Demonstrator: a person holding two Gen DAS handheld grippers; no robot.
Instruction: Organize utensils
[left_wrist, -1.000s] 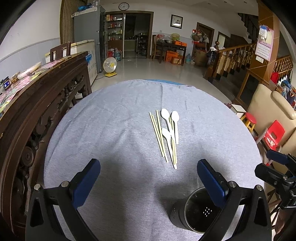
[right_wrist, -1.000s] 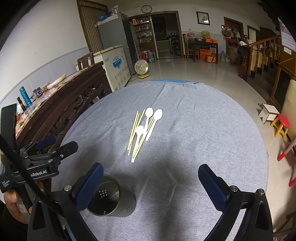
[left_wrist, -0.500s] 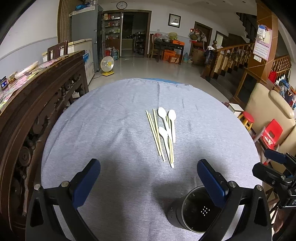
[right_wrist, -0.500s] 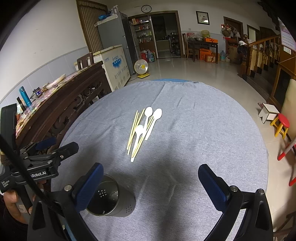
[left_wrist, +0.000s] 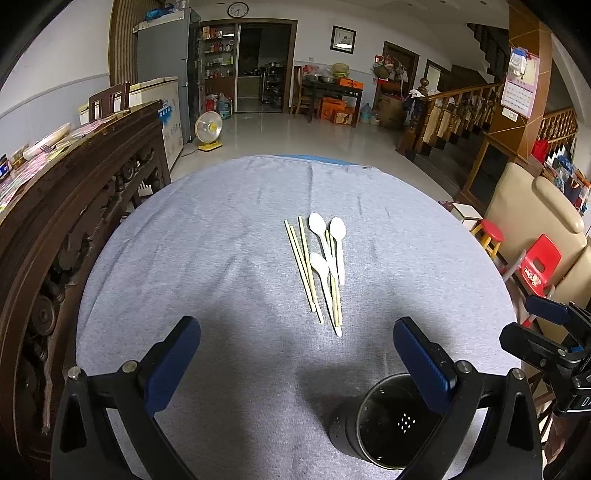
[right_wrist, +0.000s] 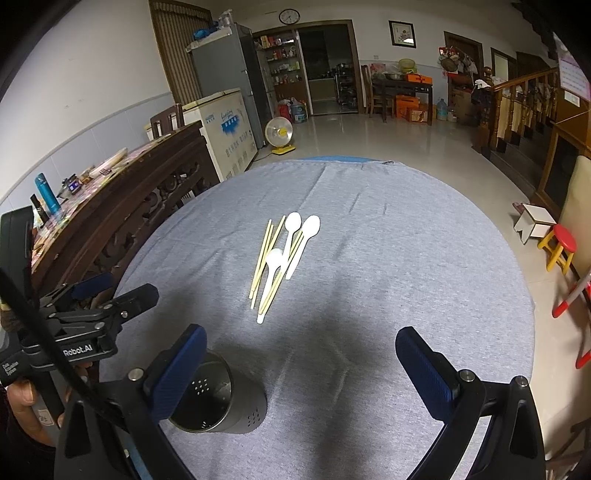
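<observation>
Three white plastic spoons (left_wrist: 325, 254) (right_wrist: 291, 243) and several pale wooden chopsticks (left_wrist: 301, 264) (right_wrist: 264, 258) lie in a loose bundle mid-table on the grey cloth. A dark perforated utensil holder (left_wrist: 384, 421) (right_wrist: 218, 398) stands empty near the front edge. My left gripper (left_wrist: 295, 362) is open, hovering short of the bundle, with the holder by its right finger. My right gripper (right_wrist: 295, 365) is open too, with the holder behind its left finger. Each gripper also shows at the edge of the other's view: the right gripper (left_wrist: 543, 328), the left gripper (right_wrist: 110, 295).
The round table (left_wrist: 184, 258) has a carved dark wooden sideboard (left_wrist: 55, 206) close on its left. A beige sofa (left_wrist: 535, 221), red stool (left_wrist: 489, 232) and red chair (left_wrist: 539, 262) stand to the right. Open floor lies beyond the far edge.
The left wrist view has pulled back and tilted slightly; the bundle sits a little higher in its frame. The right view is almost unchanged. Both grippers stay open.
</observation>
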